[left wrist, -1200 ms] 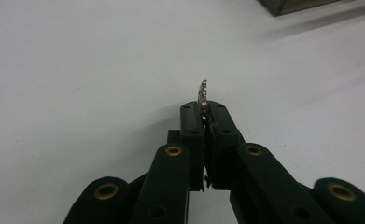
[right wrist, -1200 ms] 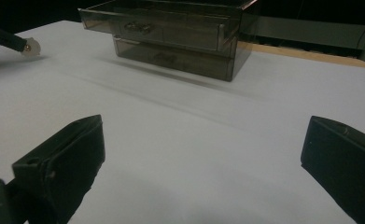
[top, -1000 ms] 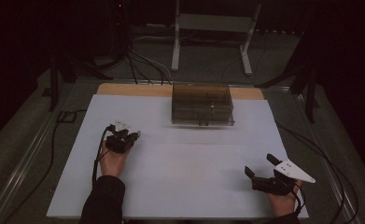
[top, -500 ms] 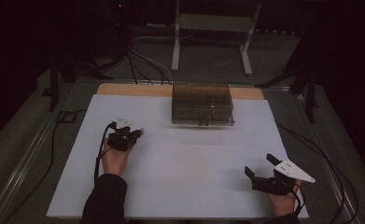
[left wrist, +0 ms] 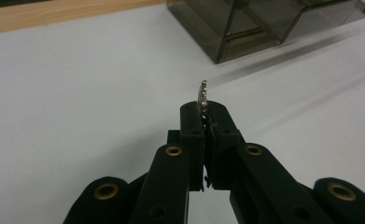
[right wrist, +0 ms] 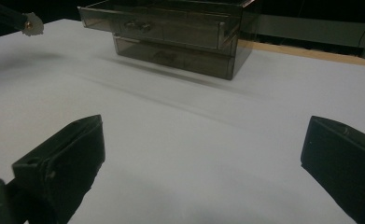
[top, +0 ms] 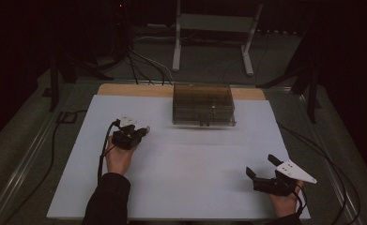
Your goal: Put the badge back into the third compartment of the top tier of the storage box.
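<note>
My left gripper [top: 145,129] hovers over the left half of the white board, shut on a small silvery jewel-like piece [left wrist: 201,92] that sticks up past its tips [left wrist: 204,111]. The same piece [right wrist: 31,24] shows at the far left of the right gripper view. A smoky clear drawer box [top: 202,105] stands at the board's far middle, ahead and right of the left gripper [left wrist: 264,23]. Its upper drawer [right wrist: 152,21] stands out a little. My right gripper [top: 261,165] rests low at the near right, open and with nothing in it, jaws far apart [right wrist: 203,149].
The white board [top: 181,183] covers the table, with a wooden strip [top: 125,89] along its far edge. A cable [top: 101,154] trails from the left gripper. A metal stand [top: 209,28] and more cables lie on the floor beyond the table.
The left hand has edged slightly right toward the box, still holding the silvery piece. The right hand has not moved.
</note>
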`<action>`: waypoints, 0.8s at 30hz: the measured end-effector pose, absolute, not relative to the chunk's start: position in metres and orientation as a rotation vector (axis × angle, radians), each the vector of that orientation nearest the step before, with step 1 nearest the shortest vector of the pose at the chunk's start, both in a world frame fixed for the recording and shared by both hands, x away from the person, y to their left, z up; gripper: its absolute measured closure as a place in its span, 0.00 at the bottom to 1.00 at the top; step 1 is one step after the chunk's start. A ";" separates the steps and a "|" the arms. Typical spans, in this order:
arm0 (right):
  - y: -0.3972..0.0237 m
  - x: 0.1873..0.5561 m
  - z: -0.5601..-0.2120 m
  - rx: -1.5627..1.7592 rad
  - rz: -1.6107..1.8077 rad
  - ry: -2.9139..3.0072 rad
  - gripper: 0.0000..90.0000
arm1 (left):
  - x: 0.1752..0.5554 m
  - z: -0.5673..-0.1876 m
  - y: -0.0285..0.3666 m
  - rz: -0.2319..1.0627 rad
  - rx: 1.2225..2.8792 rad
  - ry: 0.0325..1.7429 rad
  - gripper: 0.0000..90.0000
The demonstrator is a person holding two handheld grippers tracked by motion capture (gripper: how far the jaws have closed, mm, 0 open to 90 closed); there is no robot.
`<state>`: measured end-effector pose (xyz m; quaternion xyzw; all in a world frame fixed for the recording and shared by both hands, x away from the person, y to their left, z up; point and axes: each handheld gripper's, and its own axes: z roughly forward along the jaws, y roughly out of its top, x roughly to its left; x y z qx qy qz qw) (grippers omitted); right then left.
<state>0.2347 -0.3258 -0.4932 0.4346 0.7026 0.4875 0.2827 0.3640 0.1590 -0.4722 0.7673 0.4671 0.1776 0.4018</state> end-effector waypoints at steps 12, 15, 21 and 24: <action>-0.326 0.235 -0.493 1.167 1.306 1.881 0.00 | 0.367 -0.460 0.144 0.425 1.937 1.126 0.98; -0.326 0.235 -0.493 1.166 1.306 1.881 0.00 | 0.368 -0.458 0.141 0.422 1.937 1.116 0.98; -0.326 0.235 -0.493 1.167 1.305 1.881 0.00 | 0.371 -0.451 0.131 0.407 1.941 1.081 0.98; -0.326 0.235 -0.493 1.168 1.305 1.882 0.00 | 0.373 -0.449 0.128 0.399 1.940 1.068 0.98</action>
